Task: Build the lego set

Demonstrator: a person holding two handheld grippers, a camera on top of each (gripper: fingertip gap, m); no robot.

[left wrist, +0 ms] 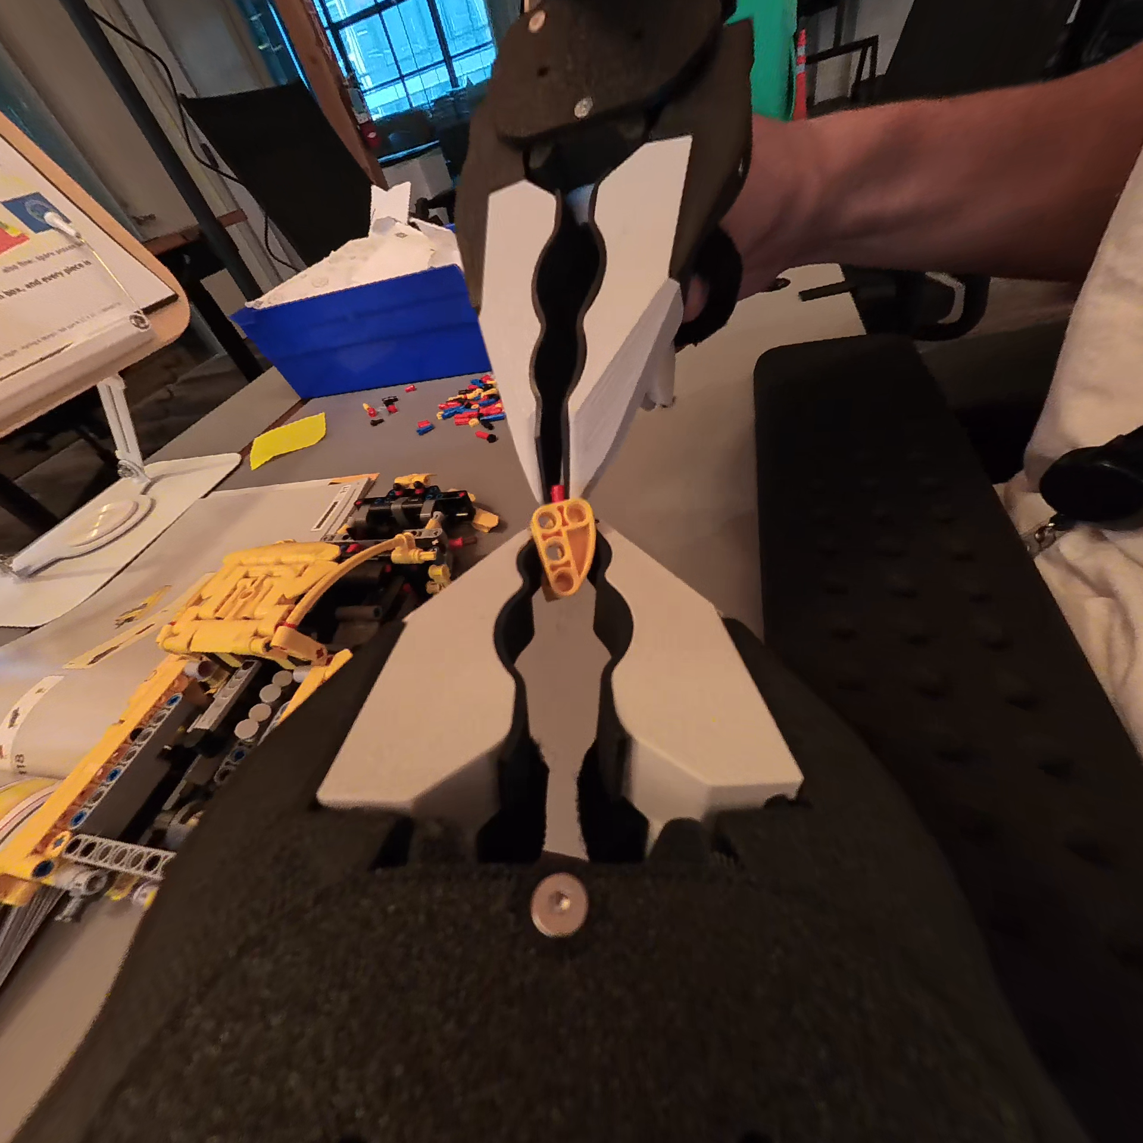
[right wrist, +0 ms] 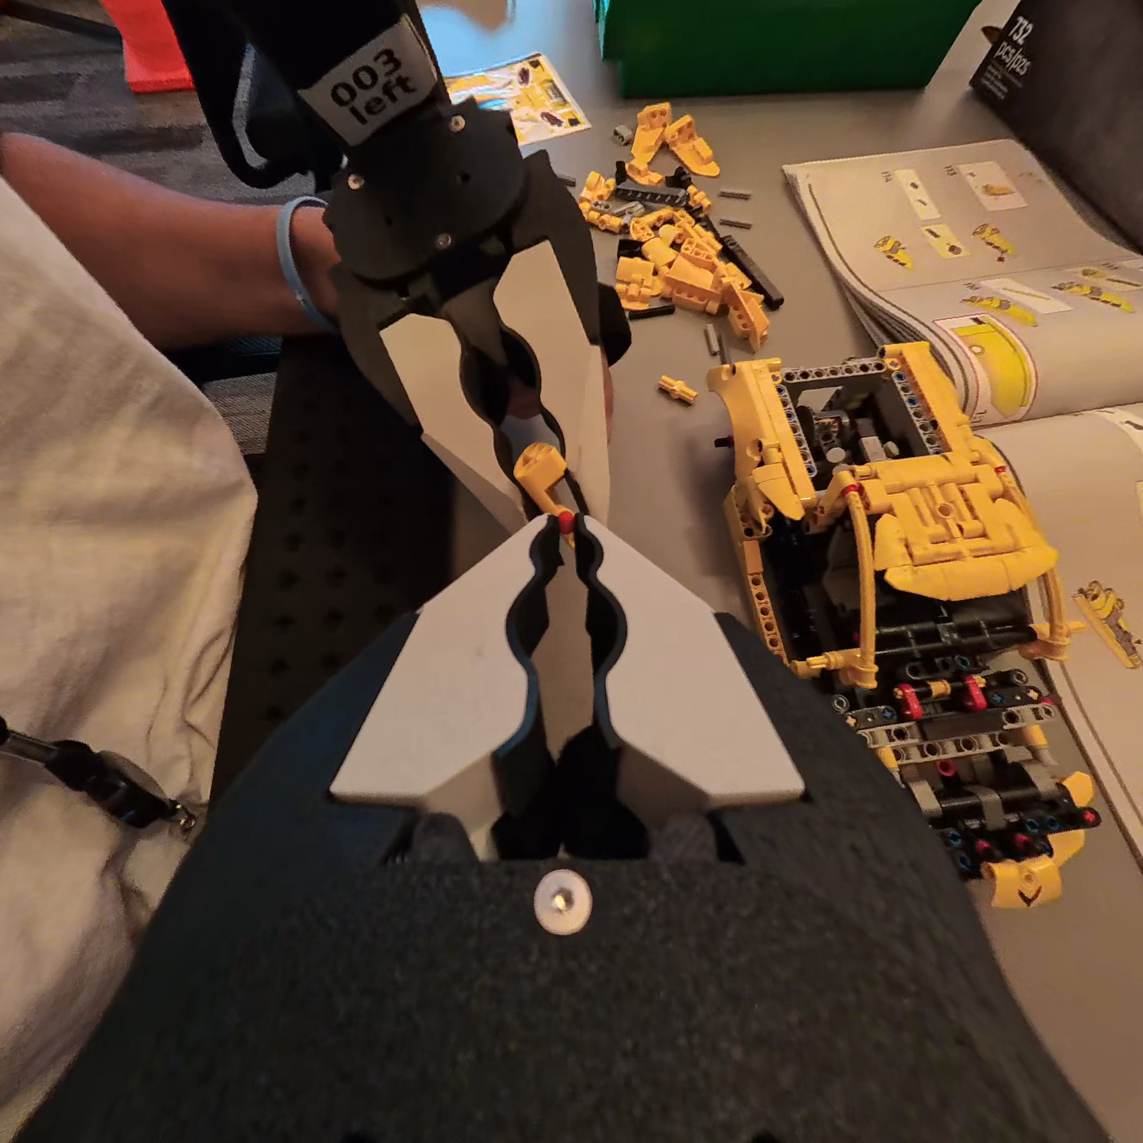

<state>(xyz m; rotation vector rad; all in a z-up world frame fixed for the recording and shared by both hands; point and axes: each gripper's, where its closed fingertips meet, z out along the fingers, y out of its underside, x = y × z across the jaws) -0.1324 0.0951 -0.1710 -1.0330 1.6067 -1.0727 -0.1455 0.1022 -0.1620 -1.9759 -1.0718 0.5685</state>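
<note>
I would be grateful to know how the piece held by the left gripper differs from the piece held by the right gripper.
The left gripper clamps a flat yellow plastic plate with round holes; the right gripper pinches a small red plastic pin. The plate is clearly larger and mostly exposed; the pin barely shows between the tips. Both are held above the table, tip to tip.

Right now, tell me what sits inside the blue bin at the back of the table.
The blue bin holds crumpled white paper or torn bags heaped above its rim. Anything underneath is hidden by that heap and the bin's wall, and the right claw covers its right end.
</note>
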